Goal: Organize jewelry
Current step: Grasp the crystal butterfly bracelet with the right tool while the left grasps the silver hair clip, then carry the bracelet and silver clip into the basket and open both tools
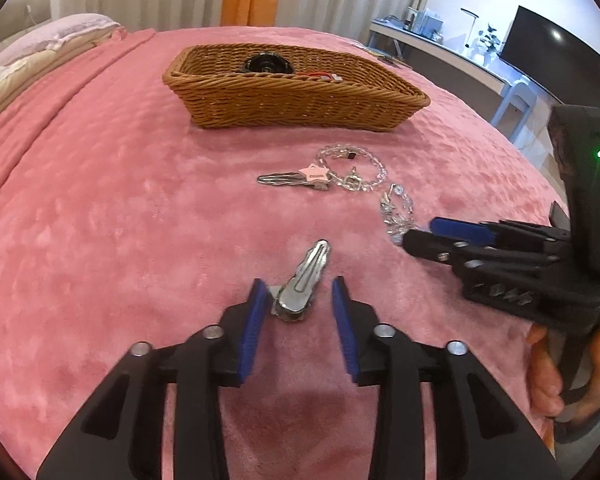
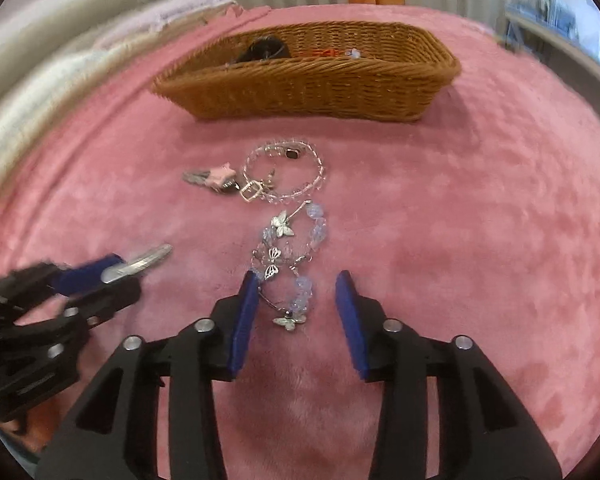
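Note:
A silver hair clip (image 1: 302, 280) lies on the pink blanket between the open fingers of my left gripper (image 1: 298, 282); it also shows in the right wrist view (image 2: 138, 266). A blue bead bracelet with silver butterflies (image 2: 290, 264) lies between the open fingers of my right gripper (image 2: 296, 280); it also shows in the left wrist view (image 1: 398, 210). Farther off lie a clear bead bracelet (image 1: 352, 168) (image 2: 286, 172) and a clip with a pink star (image 1: 296, 178) (image 2: 212, 178). A wicker basket (image 1: 292, 96) (image 2: 312, 84) stands behind them.
The basket holds a black round item (image 1: 266, 65) and a red piece (image 1: 322, 76). Pillows (image 1: 40, 52) lie at the far left. A desk with a monitor (image 1: 548, 52) stands beyond the bed's right edge.

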